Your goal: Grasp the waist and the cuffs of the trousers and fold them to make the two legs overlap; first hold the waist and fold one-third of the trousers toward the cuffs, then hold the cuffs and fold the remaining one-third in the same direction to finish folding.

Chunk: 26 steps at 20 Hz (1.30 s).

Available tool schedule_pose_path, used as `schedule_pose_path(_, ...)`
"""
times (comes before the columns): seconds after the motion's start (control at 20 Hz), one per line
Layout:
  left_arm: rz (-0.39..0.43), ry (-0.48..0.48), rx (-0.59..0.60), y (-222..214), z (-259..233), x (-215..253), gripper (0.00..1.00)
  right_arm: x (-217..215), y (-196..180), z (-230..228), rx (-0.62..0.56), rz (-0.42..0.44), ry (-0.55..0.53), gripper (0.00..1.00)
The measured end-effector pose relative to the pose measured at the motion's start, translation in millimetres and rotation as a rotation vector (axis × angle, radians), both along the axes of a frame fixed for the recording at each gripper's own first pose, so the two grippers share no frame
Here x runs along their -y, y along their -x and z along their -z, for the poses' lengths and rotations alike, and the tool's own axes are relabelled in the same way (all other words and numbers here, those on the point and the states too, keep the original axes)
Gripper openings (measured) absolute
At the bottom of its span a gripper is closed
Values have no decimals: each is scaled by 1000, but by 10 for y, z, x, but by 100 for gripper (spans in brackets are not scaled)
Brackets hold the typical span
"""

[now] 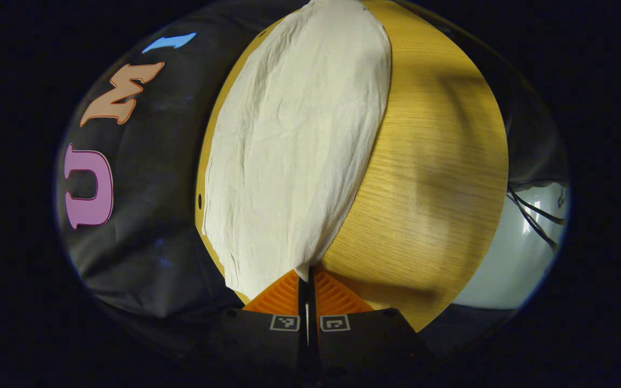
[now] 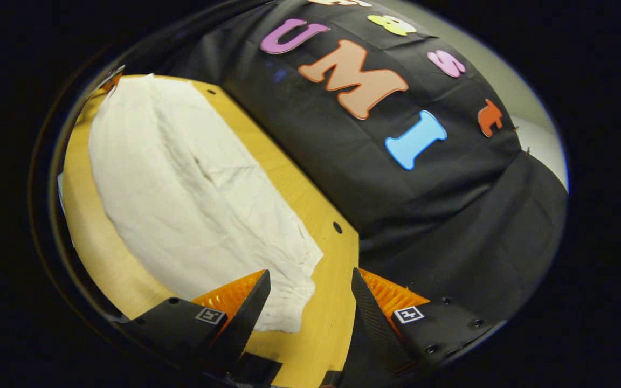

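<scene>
The left gripper (image 1: 308, 280), at the bottom centre of the left gripper view, is closed with a corner of the trousers (image 1: 294, 145) pinched between its fingers. From there the cloth runs straight up the frame along the table (image 1: 440, 178).

The right gripper (image 2: 310, 285) stands wide open at the bottom of the right gripper view. The gathered end of the trousers (image 2: 192, 199) lies between its fingers, nearer the left one, and the long axis goes to the upper left. This hand probably must close next.

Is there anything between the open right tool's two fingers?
Yes. In the right gripper view, the trousers' gathered end and bare wooden table lie between the right tool's spread fingers.
</scene>
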<state>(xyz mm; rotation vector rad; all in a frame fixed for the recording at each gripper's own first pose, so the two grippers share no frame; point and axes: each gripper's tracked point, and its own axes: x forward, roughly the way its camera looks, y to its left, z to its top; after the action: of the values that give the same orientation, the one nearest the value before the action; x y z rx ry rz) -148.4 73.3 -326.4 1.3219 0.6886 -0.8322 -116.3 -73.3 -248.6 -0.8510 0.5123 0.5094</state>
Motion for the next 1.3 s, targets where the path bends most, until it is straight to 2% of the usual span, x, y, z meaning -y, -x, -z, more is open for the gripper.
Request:
schedule_pose_path(0.25, -1, -15, 19, 7, 4, 1, 0, 103, 390, 368, -107, -157, 125, 97)
schedule_pose_path(0.5, -29, -12, 18, 11, 7, -2, 0, 152, 631, 680, -200, -253, 201, 98)
schedule_pose_path(0.55, -31, -13, 18, 14, 8, 1, 0, 156, 652, 737, -216, -273, 213, 100)
schedule_pose_path(0.65, -29, -18, 22, 10, 9, 2, 0, 130, 733, 839, -250, -313, 241, 98)
schedule_pose_path(0.85, -32, -22, 31, 14, 13, 2, 0, 20, 637, 879, -207, -386, 283, 94)
schedule_pose_path(1.0, -30, -26, 35, 11, 17, -2, 0, -30, 504, 950, -187, -392, 289, 88)
schedule_pose_path(1.05, -29, -27, 35, 9, 19, -2, 0, -41, 477, 973, -186, -384, 284, 90)
schedule_pose_path(1.15, -31, -31, 36, 15, 20, -4, 0, -56, 448, 1052, -198, -367, 275, 81)
schedule_pose_path(1.3, -36, -37, 33, 10, 24, -11, 0, -92, 493, 1163, -222, -387, 295, 53)
